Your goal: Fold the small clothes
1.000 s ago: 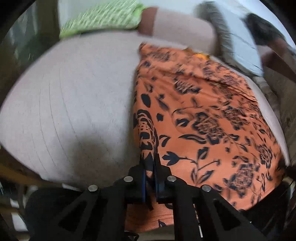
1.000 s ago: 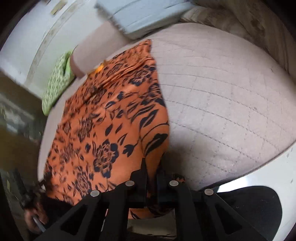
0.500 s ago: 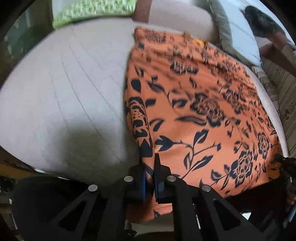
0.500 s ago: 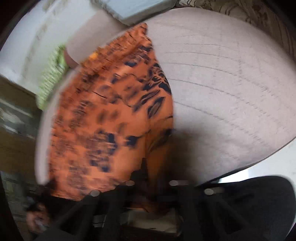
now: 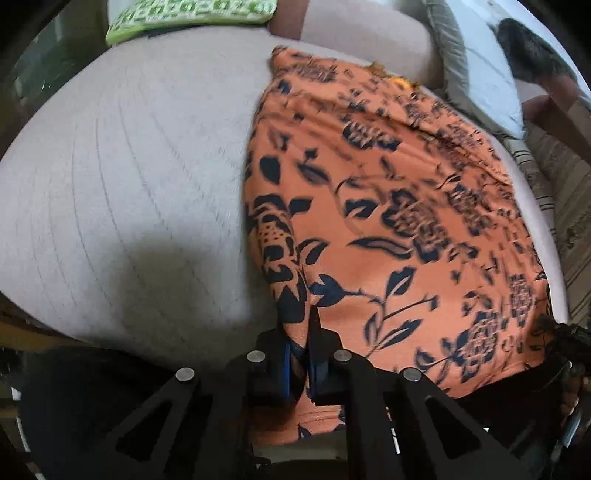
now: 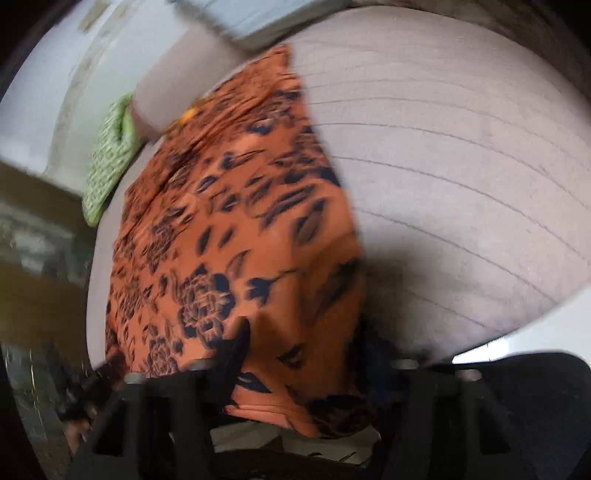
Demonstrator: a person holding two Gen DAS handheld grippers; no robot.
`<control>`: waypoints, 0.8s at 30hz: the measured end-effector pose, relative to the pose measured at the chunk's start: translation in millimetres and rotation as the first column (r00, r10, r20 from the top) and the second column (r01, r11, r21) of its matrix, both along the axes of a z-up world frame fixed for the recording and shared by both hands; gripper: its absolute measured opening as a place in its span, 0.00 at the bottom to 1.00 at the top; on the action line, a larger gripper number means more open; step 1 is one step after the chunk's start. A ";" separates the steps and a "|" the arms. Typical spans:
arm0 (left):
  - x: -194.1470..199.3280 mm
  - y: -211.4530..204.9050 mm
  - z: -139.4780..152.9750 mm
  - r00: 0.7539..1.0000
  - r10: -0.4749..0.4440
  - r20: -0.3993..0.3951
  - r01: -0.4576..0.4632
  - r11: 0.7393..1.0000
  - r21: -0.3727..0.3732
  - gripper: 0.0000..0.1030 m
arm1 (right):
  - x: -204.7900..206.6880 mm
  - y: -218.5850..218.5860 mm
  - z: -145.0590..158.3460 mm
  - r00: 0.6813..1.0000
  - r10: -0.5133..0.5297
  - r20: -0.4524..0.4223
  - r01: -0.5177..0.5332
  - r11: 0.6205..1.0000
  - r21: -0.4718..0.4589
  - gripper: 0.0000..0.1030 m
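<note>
On the quilted grey cushion [image 5: 122, 192] lies the orange floral garment [image 5: 399, 206], spread flat along the cushion's right half as my left camera sees it, its far corner reaching toward the cushion's back edge and its near hem spilling over the front edge. At that near hem I have the left gripper [image 5: 300, 332] with its two fingers pressed together on a bunched fold of the garment's left border, cloth squeezed between the blue pads. From my right camera the same garment [image 6: 236, 229] covers the cushion's left part, with bare cushion [image 6: 461, 155] to its right. My right gripper [image 6: 314, 354] sits at the garment's near corner; its fingers stand wide apart with the cloth draped between and over them, and only the left fingertip [image 6: 240, 332] pokes up clearly through the blur, so I read the jaws as spread and not pinching. Beyond the cushion's far left corner rests a green patterned pillow [image 5: 192, 14], and behind the garment's far edge, at the cushion's back right, leans a pale blue pillow [image 5: 480, 70].
</note>
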State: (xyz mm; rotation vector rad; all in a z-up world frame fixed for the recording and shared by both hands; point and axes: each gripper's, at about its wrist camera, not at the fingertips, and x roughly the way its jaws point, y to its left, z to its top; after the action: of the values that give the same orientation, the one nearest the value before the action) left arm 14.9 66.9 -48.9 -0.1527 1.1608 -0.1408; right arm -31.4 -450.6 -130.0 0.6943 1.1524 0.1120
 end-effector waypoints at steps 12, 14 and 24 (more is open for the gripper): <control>71.0 0.3 89.6 0.991 -0.034 0.129 0.057 0.983 -0.173 0.07 | 82.5 -25.1 67.6 0.972 -0.042 0.232 -0.045 0.933 0.356 0.07; 118.4 0.0 117.9 0.980 -0.040 0.195 0.077 0.979 -0.187 0.07 | 127.5 -34.1 86.2 0.951 -0.064 0.302 -0.057 0.925 0.376 0.07; 374.2 -12.2 11.3 0.989 0.147 0.018 -0.148 0.987 0.058 0.74 | 335.1 -76.8 -15.9 0.967 -0.237 0.092 0.223 0.965 0.137 0.83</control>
State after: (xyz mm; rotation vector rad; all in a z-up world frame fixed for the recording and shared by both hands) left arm 389.1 54.8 -37.7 -0.1845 1.1347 0.0229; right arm 303.7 -527.4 -145.9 0.9190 0.9594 0.0248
